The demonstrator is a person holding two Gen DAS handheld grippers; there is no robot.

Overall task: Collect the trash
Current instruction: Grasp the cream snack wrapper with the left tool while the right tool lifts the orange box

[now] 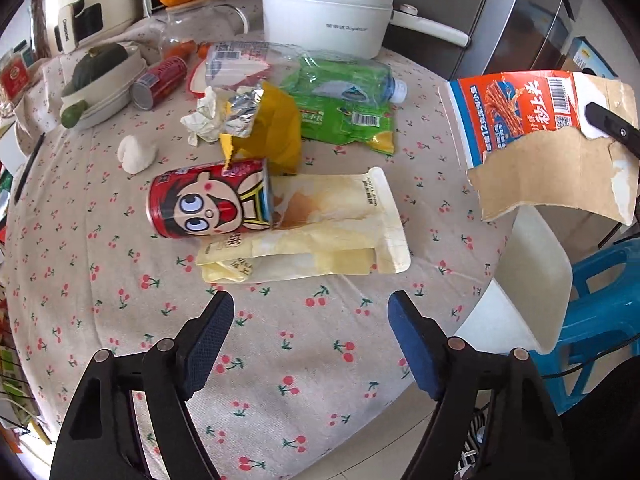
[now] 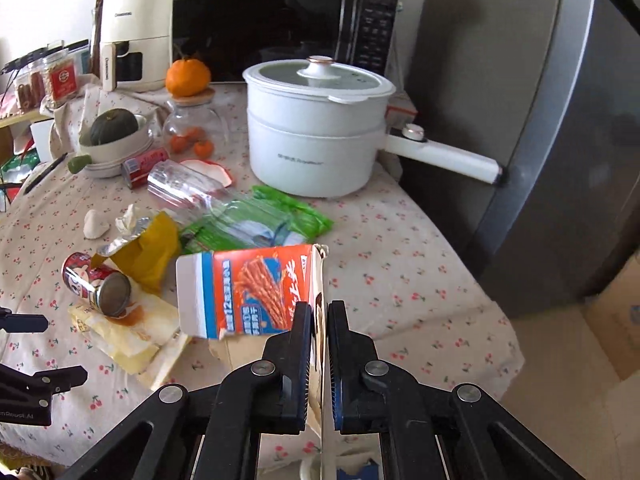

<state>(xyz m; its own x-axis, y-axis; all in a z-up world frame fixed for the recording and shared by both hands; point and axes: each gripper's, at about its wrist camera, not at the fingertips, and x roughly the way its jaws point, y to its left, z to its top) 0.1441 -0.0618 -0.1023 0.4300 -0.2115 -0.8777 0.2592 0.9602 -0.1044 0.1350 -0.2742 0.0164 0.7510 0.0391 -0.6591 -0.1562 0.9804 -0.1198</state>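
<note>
My right gripper is shut on a torn orange and blue snack box, held up above the table; the same snack box hangs at the right of the left wrist view. My left gripper is open above the cherry-print cloth, with nothing between its fingers. Just beyond it lie a cream pouch and a red cartoon can on its side. Behind them sit a yellow foil bag, crumpled paper, a green wrapper and a crushed clear bottle.
A white electric pot with a long handle stands at the back, beside a grey fridge. A bowl with a squash, a second red can, a glass jar and a white lump crowd the left. A blue stool stands off the table's right edge.
</note>
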